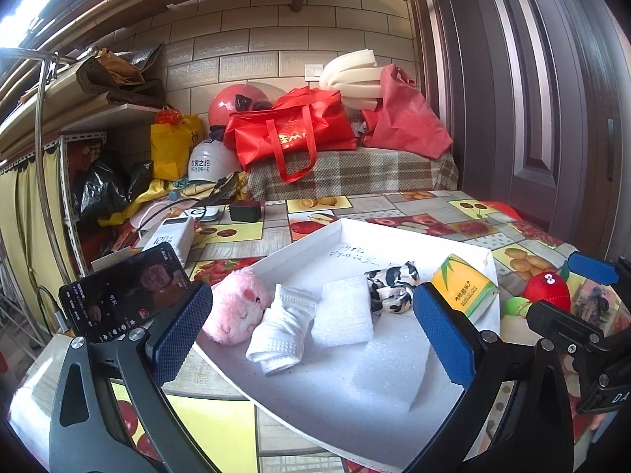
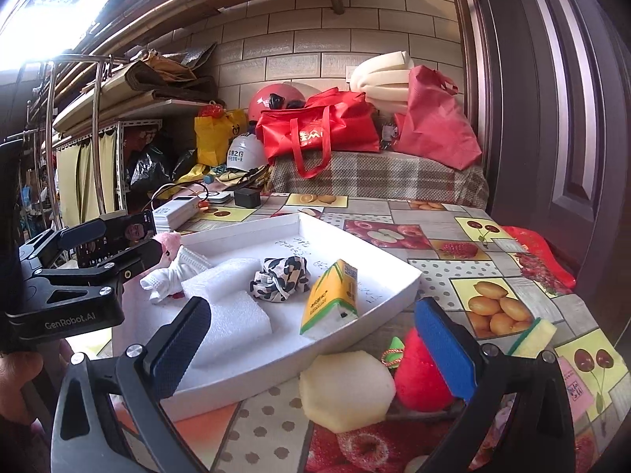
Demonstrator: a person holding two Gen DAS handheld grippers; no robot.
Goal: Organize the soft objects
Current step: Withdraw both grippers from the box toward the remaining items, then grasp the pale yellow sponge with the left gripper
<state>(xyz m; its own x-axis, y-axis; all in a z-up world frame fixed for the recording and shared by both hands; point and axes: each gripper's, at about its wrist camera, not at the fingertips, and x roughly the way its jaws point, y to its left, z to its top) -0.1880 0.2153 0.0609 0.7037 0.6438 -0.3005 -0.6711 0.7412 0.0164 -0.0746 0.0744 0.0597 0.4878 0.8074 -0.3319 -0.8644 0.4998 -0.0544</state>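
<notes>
White tray (image 1: 315, 244) already holds pink plush (image 1: 236, 303), sock, foam blocks, tissue pack (image 1: 461, 287). Left gripper (image 1: 311, 331) fingers spread, empty, over tray. Right gripper (image 2: 311, 351) spread above pale sponge (image 2: 347, 390) and red strawberry plush (image 2: 418, 374) on table; next likely closing on sponge.

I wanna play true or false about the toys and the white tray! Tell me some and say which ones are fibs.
1. The pink plush toy lies in the white tray. True.
2. The red strawberry toy is inside the tray. False: it sits on the tablecloth outside it.
3. The left gripper is squeezing the white sock. False: it is open, holding nothing.
4. The yellow tissue pack is in the tray. True.
5. The right gripper is open. True.
</notes>
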